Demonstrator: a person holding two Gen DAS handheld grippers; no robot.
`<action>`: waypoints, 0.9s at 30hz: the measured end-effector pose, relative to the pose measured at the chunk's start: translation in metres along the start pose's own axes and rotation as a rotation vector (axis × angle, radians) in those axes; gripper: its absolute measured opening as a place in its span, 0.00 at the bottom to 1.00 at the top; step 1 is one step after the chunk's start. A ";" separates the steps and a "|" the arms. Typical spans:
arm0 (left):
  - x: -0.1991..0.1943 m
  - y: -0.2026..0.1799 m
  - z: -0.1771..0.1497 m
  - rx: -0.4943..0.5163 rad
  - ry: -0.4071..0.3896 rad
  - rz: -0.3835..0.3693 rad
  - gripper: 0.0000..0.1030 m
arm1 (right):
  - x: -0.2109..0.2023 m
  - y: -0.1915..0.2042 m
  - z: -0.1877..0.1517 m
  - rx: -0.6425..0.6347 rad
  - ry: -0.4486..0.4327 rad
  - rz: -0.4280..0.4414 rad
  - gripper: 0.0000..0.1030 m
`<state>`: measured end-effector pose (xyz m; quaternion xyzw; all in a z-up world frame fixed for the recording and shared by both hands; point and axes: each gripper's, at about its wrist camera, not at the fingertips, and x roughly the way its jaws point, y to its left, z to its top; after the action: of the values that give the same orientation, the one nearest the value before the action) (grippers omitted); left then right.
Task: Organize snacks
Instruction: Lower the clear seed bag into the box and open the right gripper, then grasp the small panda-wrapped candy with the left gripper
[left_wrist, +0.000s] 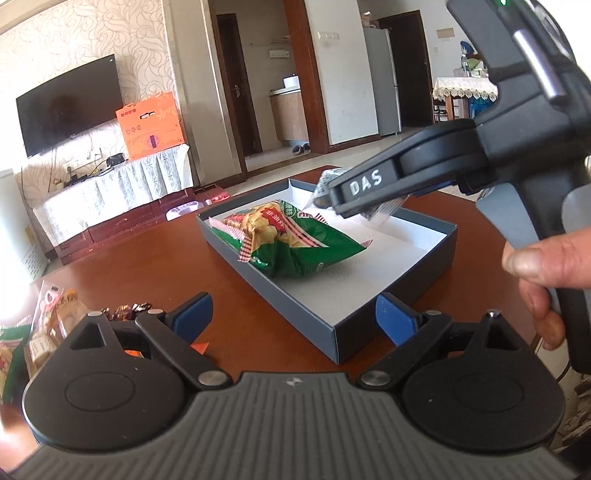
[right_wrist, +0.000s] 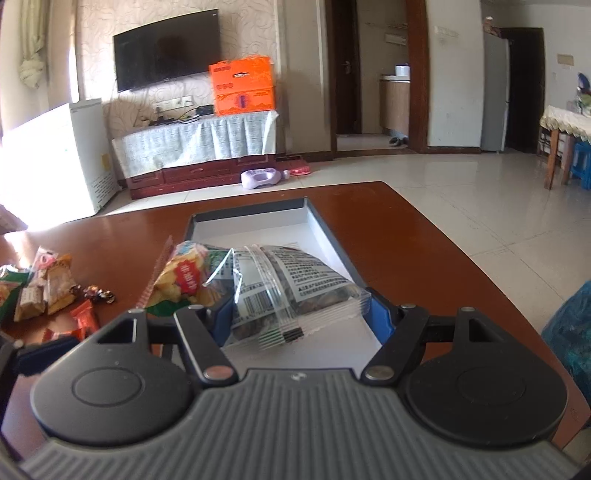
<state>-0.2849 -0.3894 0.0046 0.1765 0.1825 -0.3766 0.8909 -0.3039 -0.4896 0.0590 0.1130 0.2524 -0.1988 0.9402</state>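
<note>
Step in hand — right gripper (right_wrist: 301, 314) pinching clear snack packet (right_wrist: 291, 291) above grey box (left_wrist: 436, 240), green chip bag (left_wrist: 295, 240) already inside. Left gripper (left_wrist: 293, 319) spread, empty (loose snacks (right_wrist: 48, 288) wait on table (right_wrist: 388, 236)). Next — lower, release packet beside bag.

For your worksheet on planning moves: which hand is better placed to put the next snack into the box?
Right. Its tongs already hold a clear snack packet over the box; the left tongs are open and empty.
</note>
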 end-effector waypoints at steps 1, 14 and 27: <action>-0.002 0.000 -0.001 -0.005 0.002 0.001 0.94 | 0.002 -0.002 0.000 0.016 0.006 0.009 0.71; -0.019 0.002 -0.011 -0.006 0.005 0.034 0.95 | 0.012 0.015 -0.008 -0.038 0.065 -0.003 0.77; -0.045 0.059 -0.044 -0.049 0.006 0.167 0.95 | -0.025 0.024 -0.008 -0.022 -0.069 0.035 0.81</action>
<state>-0.2798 -0.3037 -0.0026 0.1701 0.1791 -0.2960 0.9227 -0.3168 -0.4578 0.0673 0.1002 0.2199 -0.1834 0.9529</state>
